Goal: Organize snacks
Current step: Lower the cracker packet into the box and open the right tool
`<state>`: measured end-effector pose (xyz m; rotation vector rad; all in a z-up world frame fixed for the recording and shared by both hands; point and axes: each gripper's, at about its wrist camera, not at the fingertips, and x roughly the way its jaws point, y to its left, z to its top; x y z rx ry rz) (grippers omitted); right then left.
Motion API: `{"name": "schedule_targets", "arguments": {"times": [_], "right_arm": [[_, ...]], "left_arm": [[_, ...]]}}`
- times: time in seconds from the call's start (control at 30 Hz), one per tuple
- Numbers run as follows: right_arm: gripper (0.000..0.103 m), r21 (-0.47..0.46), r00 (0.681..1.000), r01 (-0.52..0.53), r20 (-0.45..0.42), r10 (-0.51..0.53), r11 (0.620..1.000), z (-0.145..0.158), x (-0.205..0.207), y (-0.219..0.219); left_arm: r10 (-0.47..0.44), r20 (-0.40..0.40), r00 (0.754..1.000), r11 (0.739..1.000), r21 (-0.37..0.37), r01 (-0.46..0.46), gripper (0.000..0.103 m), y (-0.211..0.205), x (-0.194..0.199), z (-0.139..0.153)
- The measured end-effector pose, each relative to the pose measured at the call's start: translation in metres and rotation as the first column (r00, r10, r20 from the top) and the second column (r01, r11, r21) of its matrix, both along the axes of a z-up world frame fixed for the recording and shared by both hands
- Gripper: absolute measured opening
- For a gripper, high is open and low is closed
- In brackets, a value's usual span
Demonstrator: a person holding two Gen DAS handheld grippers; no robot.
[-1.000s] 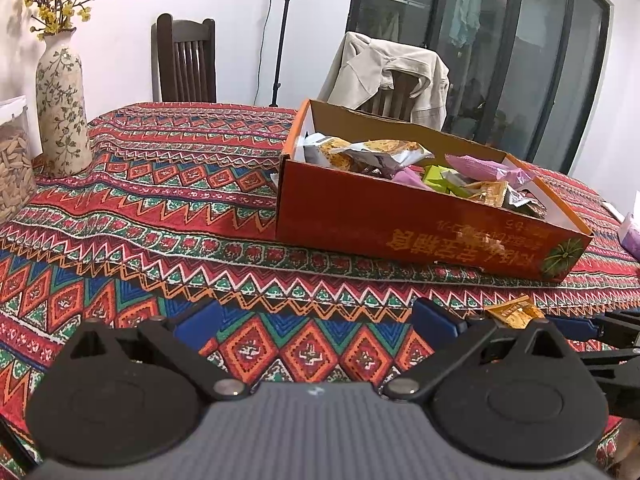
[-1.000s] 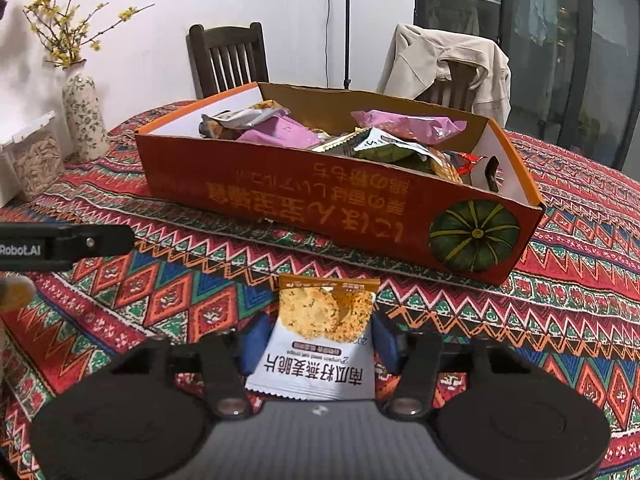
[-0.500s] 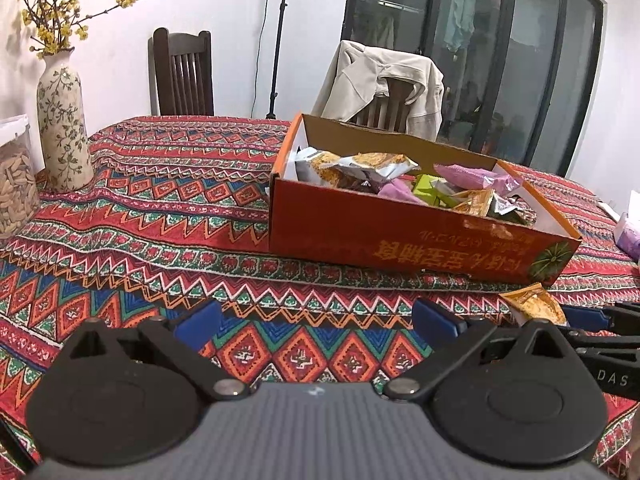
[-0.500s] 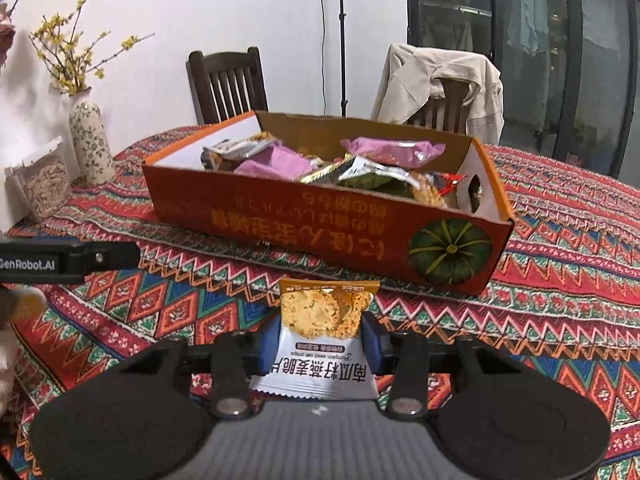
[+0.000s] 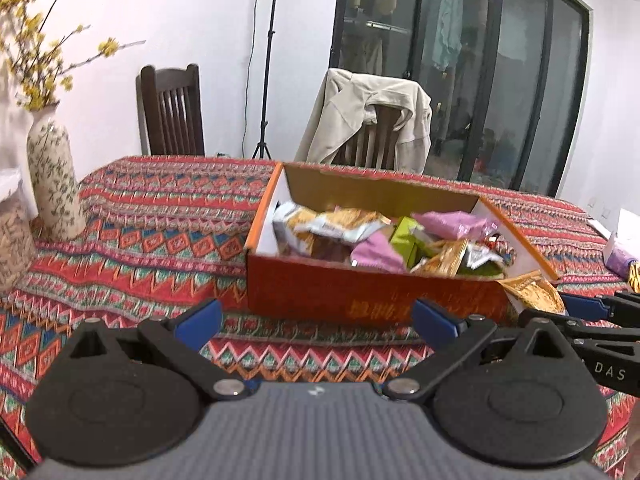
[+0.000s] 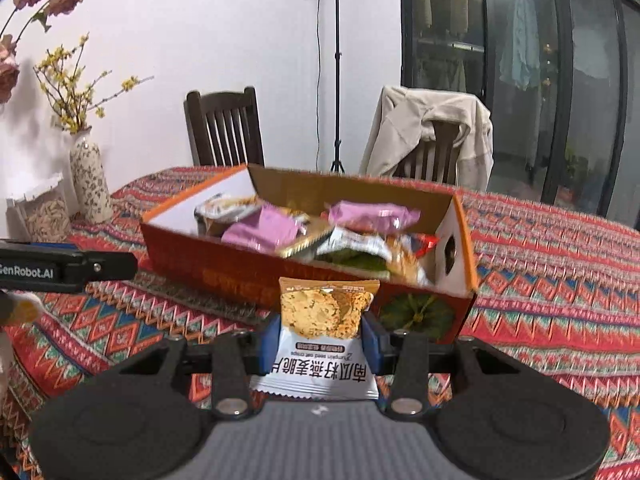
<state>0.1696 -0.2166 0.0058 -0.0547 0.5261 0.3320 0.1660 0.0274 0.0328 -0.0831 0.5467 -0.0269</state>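
Note:
An orange cardboard box point(image 5: 320, 292) holding several snack packets stands on the patterned tablecloth point(image 5: 160, 232). My left gripper point(image 5: 316, 320) hangs open in front of its near wall, nothing between the blue pads. My right gripper point(image 6: 322, 342) is shut on a white and orange cracker packet point(image 6: 326, 316), held upright above the cloth just before the box point(image 6: 240, 276). In the left wrist view the same packet point(image 5: 534, 290) shows at the box's right corner, with a right finger point(image 5: 584, 306) beside it. The left gripper's arm point(image 6: 68, 266) shows at the left edge of the right wrist view.
A flowered vase point(image 5: 54, 176) and a clear container of seeds point(image 5: 12, 248) stand at the far left. A purple packet point(image 5: 620, 256) lies at the right edge. Behind the table stand a dark chair point(image 6: 224, 128), a chair with a jacket point(image 6: 436, 132) and a tripod point(image 6: 336, 80).
Both grippers have risen, so I look more down into the box. The right jaws closed on the cracker packet and lifted it off the cloth.

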Motion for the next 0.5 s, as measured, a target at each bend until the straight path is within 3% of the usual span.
{"name": "schedule_targets", "arguments": {"times": [0.5], "right_arm": [[0.042, 0.023, 0.996, 0.008, 0.094, -0.01, 1.0, 0.048, 0.056, -0.006]], "left_arm": [[0.048, 0.08, 0.996, 0.998, 0.029, -0.051, 0.103, -0.014, 0.064, 0.042]]}}
